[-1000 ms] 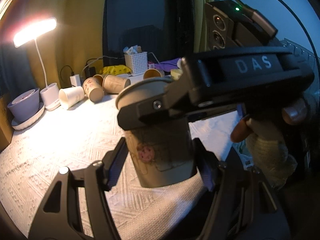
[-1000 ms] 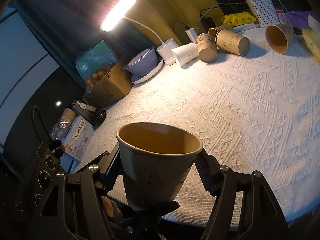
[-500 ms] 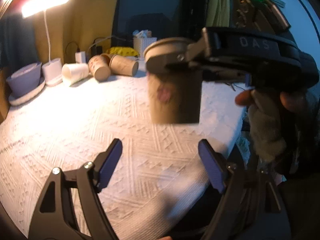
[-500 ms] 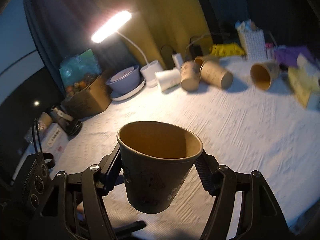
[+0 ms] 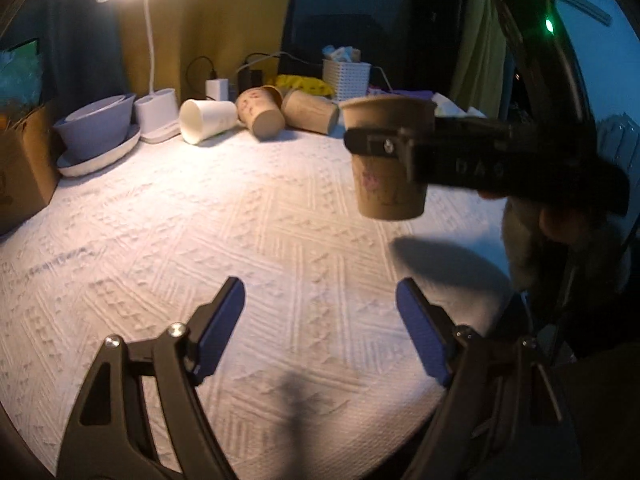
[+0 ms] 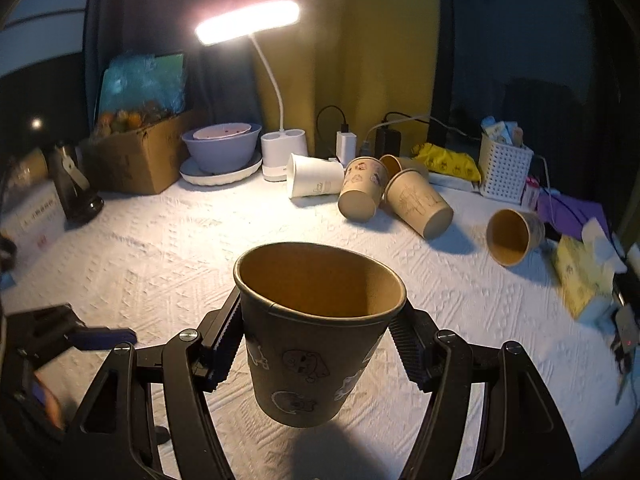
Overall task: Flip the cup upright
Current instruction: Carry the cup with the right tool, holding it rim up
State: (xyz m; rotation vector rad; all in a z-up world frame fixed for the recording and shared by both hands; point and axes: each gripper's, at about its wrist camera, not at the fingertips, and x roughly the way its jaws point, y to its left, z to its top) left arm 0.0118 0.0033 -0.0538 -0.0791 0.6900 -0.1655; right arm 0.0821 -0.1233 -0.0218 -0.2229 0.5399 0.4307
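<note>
Flip done: brown printed paper cup (image 6: 316,332) upright, mid-frame, clamped in right tongs (image 6: 320,344), above white textured tabletop (image 6: 168,256). Left tongs (image 5: 320,328) spread, empty. Remaining: set-down, release.

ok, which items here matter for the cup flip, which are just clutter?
Job:
- brown paper cup, upright, clamped in the right gripper
- left gripper, jaws open

Clutter:
- tipped cups
- desk lamp
- purple bowl
- white basket
- cardboard box

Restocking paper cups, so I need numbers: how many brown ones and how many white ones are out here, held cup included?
Brown paper cups: 5 (held; lying)
White paper cups: 1
Total: 6
</note>
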